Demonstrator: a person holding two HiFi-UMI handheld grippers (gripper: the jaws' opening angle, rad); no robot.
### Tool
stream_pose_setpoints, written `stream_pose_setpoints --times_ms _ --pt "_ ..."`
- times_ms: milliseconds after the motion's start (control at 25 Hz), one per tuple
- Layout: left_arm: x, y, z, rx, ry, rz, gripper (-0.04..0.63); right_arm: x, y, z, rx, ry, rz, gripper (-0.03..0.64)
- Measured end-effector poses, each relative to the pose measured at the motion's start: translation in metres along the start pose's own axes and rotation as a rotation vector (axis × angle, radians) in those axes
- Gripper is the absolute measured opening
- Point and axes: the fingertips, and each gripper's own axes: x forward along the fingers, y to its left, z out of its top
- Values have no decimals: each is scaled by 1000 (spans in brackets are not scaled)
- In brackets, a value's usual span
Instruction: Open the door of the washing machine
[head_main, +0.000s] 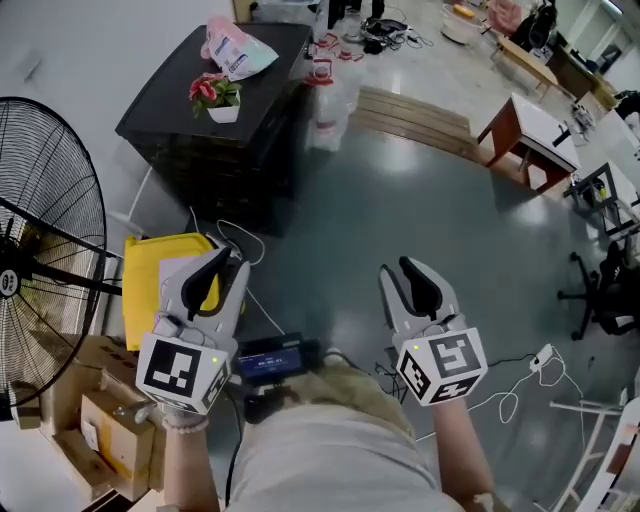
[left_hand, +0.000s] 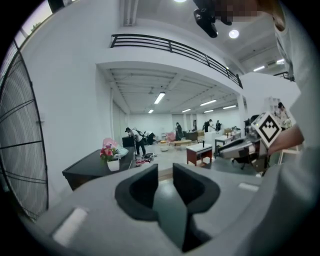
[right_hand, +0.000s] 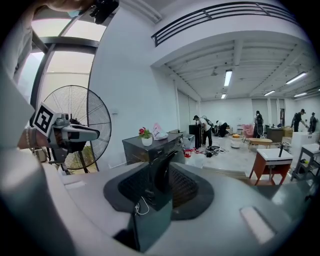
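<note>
The black washing machine (head_main: 170, 118) stands at the far left against the wall, well beyond both grippers. In the right gripper view its dark front (right_hand: 163, 172) shows through the gap between the jaws. My left gripper (head_main: 222, 265) is held in front of my body, open and empty. My right gripper (head_main: 398, 270) hovers beside it at about the same height, also open with nothing between its fingers. Both point towards the machine. In the left gripper view the machine (left_hand: 92, 172) lies left of the open jaws.
A flower pot (head_main: 215, 95) and a pink-white bag (head_main: 235, 45) sit on the machine. A large fan (head_main: 40, 250), a yellow bin (head_main: 150, 290) and cardboard boxes (head_main: 100, 420) crowd the left. A red-legged table (head_main: 525, 135) and floor cables (head_main: 520, 380) are to the right.
</note>
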Motion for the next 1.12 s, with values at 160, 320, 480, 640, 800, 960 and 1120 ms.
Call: stream_pose_setpoints --times_ms 160,320,480,640,800,960,1120 --pt "4 -14 1 -2 5 17 86 -6 -15 -5 6 9 16 106" --pt "6 -28 2 -5 5 35 86 -12 -27 -9 -1 2 34 106" --pt "9 -38 3 -2 0 38 86 -17 -36 -13 3 6 28 106" --pt "14 -43 5 11 -6 32 86 -20 -41 -15 6 -5 22 106" --pt "25 -44 10 15 -16 30 86 -22 -55 -12 23 -26 -8 106" --pt "42 -40 10 13 -24 7 86 -14 -68 -12 40 -31 -37 106" --pt "66 -33 12 14 -26 -22 86 -2 -81 -8 40 -33 -63 106"
